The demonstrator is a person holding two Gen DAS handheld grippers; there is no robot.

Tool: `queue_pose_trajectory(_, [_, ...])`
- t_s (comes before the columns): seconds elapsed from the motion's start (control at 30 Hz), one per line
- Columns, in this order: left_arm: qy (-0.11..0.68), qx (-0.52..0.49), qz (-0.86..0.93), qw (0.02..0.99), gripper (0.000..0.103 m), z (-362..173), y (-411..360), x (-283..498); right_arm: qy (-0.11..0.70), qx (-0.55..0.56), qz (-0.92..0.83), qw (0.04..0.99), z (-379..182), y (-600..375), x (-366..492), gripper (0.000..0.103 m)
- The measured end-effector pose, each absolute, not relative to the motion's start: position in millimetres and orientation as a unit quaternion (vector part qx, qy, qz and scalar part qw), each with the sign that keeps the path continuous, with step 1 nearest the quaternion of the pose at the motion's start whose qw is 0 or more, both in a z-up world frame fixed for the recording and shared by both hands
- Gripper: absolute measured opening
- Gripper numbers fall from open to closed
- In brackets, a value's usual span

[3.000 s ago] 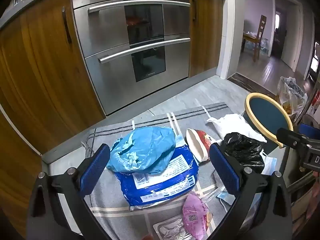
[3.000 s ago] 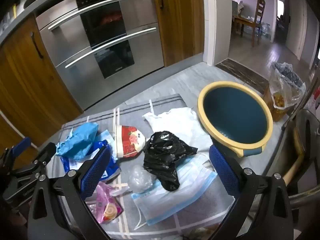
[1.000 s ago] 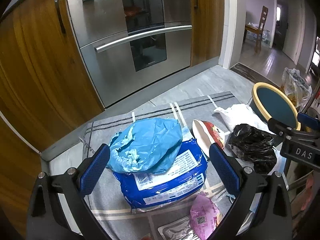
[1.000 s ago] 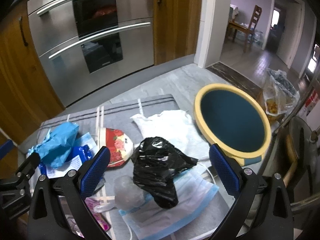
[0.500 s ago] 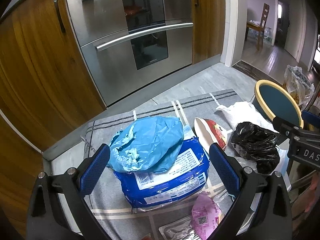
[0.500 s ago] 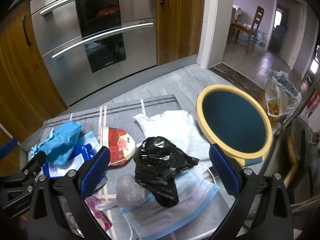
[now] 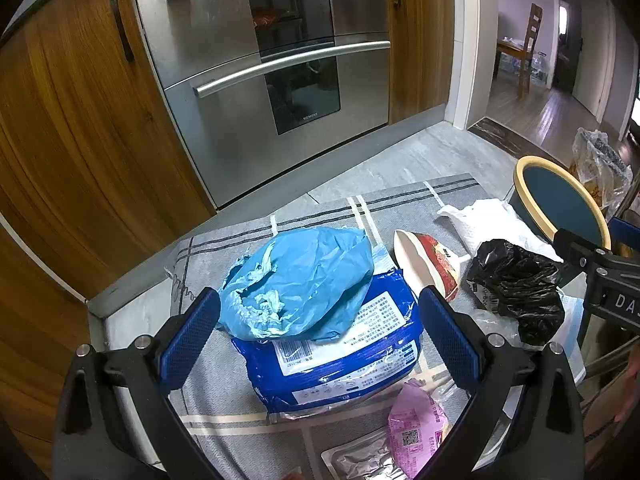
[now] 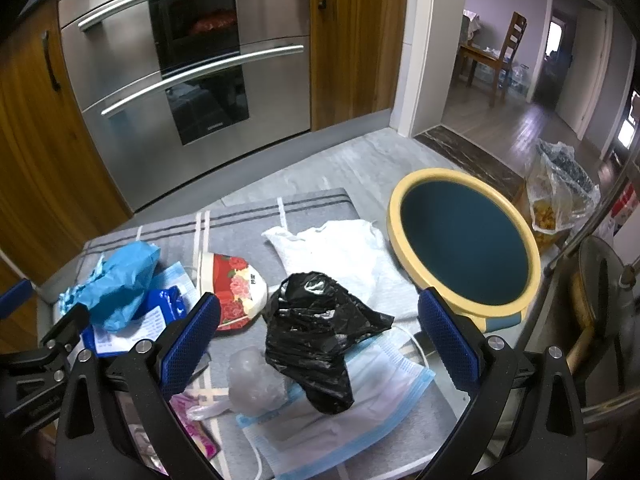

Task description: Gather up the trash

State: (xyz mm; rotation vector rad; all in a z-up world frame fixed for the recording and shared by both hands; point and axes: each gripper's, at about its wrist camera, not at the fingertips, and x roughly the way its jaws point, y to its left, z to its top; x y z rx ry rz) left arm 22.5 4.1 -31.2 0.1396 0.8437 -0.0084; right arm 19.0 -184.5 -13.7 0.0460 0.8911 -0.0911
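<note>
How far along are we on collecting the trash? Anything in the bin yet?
Nothing looks done: the bin appears empty. Nothing is in hand either; the left gripper and right gripper are both open, hovering over the mat. All the trash is left: light blue bag on the blue package, paper cup, black bag, face mask, white bag, pink wrapper.

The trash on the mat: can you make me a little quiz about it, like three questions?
1. True or false: the light blue bag lies on top of the dark blue packet.
2. What colour is the bin's rim?
3. Which gripper hangs over the black bag: A left, B right?

Key: 1 true. 2 yellow. 3 B.
</note>
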Motion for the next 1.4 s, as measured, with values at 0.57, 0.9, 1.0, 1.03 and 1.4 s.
queue_pose_trajectory(0.57, [0.450,0.051,0.021,0.891,0.098,-48.6,34.5,59.0,0.478,0.142,-0.070,0.864,-33.8,-226.8,34.8,0.098])
queue_pose_trajectory(0.9, [0.446,0.111,-0.031,0.888,0.088,-58.6,11.9,69.6,0.506,0.176,-0.101,0.838,-55.1,-245.1,46.5,0.096])
queue_pose_trajectory(1.0, [0.454,0.120,-0.041,0.882,0.080,-63.8,8.5,72.6,0.518,0.138,-0.062,0.842,-59.0,-222.5,50.0,0.093])
queue_pose_trajectory(1.03, [0.461,0.123,-0.046,0.878,0.075,-66.8,7.3,73.2,0.519,0.131,-0.054,0.843,-59.7,-218.5,50.6,0.092])
queue_pose_trajectory(1.4, [0.486,0.182,-0.075,0.852,0.025,-85.2,-9.5,66.3,0.579,0.160,-0.030,0.799,-93.7,-214.0,56.4,0.036])
